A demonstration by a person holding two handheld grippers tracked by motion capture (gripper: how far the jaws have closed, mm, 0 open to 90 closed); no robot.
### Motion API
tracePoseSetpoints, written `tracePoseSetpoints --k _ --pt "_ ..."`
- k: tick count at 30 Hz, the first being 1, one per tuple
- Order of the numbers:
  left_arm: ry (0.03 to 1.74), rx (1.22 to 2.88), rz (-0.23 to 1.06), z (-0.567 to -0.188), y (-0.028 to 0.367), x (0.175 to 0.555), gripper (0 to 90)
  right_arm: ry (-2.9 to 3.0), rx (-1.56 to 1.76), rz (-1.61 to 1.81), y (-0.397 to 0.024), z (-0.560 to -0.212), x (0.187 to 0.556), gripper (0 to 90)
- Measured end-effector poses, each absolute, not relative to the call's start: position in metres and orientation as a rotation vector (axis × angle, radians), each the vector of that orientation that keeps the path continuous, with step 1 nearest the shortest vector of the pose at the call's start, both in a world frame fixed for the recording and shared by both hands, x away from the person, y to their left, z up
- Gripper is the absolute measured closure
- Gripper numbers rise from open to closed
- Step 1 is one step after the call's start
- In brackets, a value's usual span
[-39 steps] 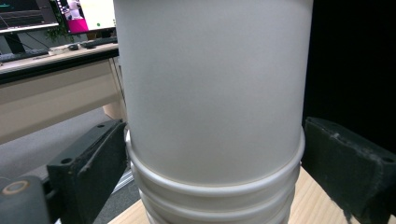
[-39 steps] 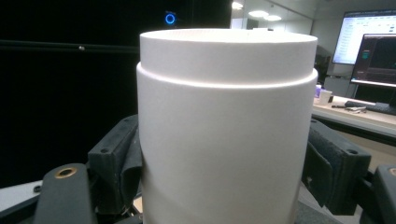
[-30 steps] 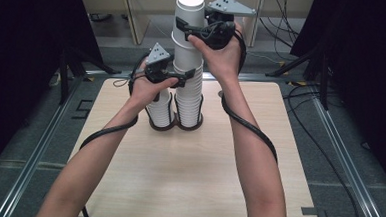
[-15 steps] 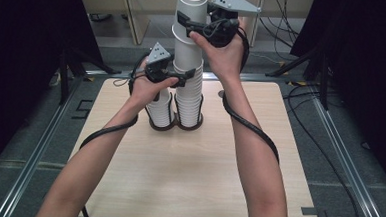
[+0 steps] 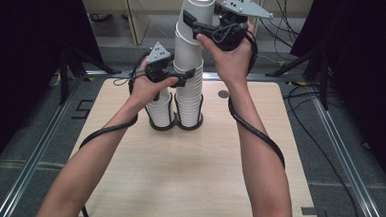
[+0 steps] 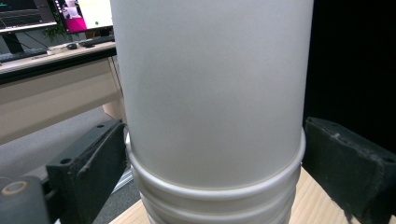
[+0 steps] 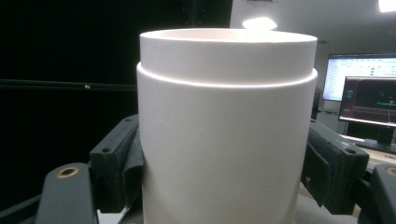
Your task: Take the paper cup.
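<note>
tall cup stack (image 5: 190,83): white paper cups nested upside down, standing on the table (image 5: 127,185) toward the far middle, and it leans a bit toward the top. In the left gripper view (image 6: 210,93) it's a big white wall with stacked rims lower down.

short cup stack (image 5: 160,112): right beside the tall one on its left, bases just about touching, mostly hidden behind the left hand.

top cups (image 5: 196,18): upper section of the tall column, tilted off from the lower part. Can't tell from above whether it's actually free of the cups under it or just cocked, so take that loosely. In the right gripper view (image 7: 224,121) you see the closed cup bottom on top, with the wall below.

left tongs (image 5: 180,79): clamped level on the tall stack about midway up, one jaw either side of the cup wall, pads pressing just above a rim in the left gripper view (image 6: 210,154).

right tongs (image 5: 191,24): gripping the top cups from the right side, jaws hugging both sides of the wall (image 7: 224,163), so holding, not loose.

left hand (image 5: 149,86): low, over the short stack, forearm coming in from the bottom left, wrist pretty straight.

right hand (image 5: 231,53): held way higher than the left, forearm stretched up and forward, cable looping down around it.
</note>
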State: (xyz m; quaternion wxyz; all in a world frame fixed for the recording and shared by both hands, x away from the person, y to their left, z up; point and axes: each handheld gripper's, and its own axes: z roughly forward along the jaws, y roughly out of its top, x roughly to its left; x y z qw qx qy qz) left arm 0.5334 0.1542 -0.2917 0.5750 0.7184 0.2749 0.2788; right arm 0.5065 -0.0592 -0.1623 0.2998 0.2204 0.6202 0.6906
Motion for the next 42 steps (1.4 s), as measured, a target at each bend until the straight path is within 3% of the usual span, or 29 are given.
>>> tracePoseSetpoints --k 11,17,42 --pt "0.634 1.677 0.648 -0.292 0.155 0.532 6.8 1.635 0.593 1.818 -0.079 -0.171 0.492 23.5" --pt "0.624 1.681 0.647 -0.294 0.155 0.529 0.0 1.642 0.619 1.816 -0.089 -0.179 0.489 23.5" --pt "0.62 1.677 0.682 -0.289 0.174 0.504 0.0 1.634 0.605 1.796 -0.112 -0.19 0.467 23.6"
